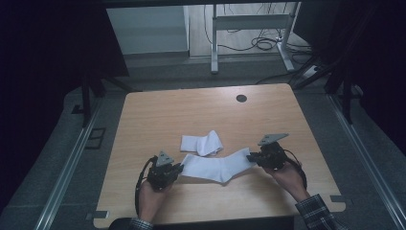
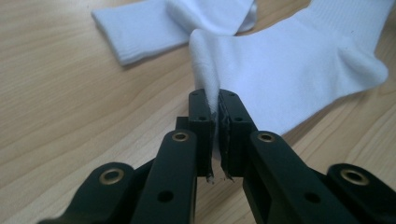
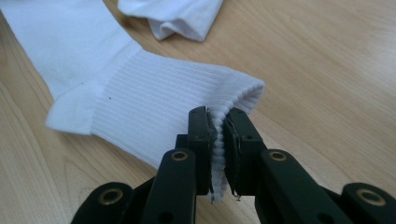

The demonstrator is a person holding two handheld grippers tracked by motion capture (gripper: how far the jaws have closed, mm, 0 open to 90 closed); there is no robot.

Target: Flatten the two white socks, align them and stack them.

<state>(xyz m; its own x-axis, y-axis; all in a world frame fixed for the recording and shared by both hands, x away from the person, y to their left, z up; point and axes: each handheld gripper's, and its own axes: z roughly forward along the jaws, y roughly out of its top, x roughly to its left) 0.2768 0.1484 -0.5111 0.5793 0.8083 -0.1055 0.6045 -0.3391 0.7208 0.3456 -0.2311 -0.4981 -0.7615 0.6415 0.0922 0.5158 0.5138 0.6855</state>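
Two white socks lie on the wooden counter (image 1: 158, 110). The near sock (image 1: 218, 166) is stretched between both tools. The left tool (image 1: 179, 168) is clamped on its toe end, and the right tool (image 1: 251, 157) is clamped on its ribbed cuff.

From the high view, the near sock runs across the front part of the counter with its heel pointing toward the person, and the folded sock (image 1: 202, 143) rests just behind it, very close.

The left gripper view shows what the high view cannot: a thin fold of smooth fabric pinched between the black jaws of the left tool (image 2: 215, 100), with the folded sock (image 2: 163, 23) beyond. The right gripper view shows the cuff edge doubled between the jaws of the right tool (image 3: 219, 119) and the ribbing of the near sock (image 3: 140, 102).
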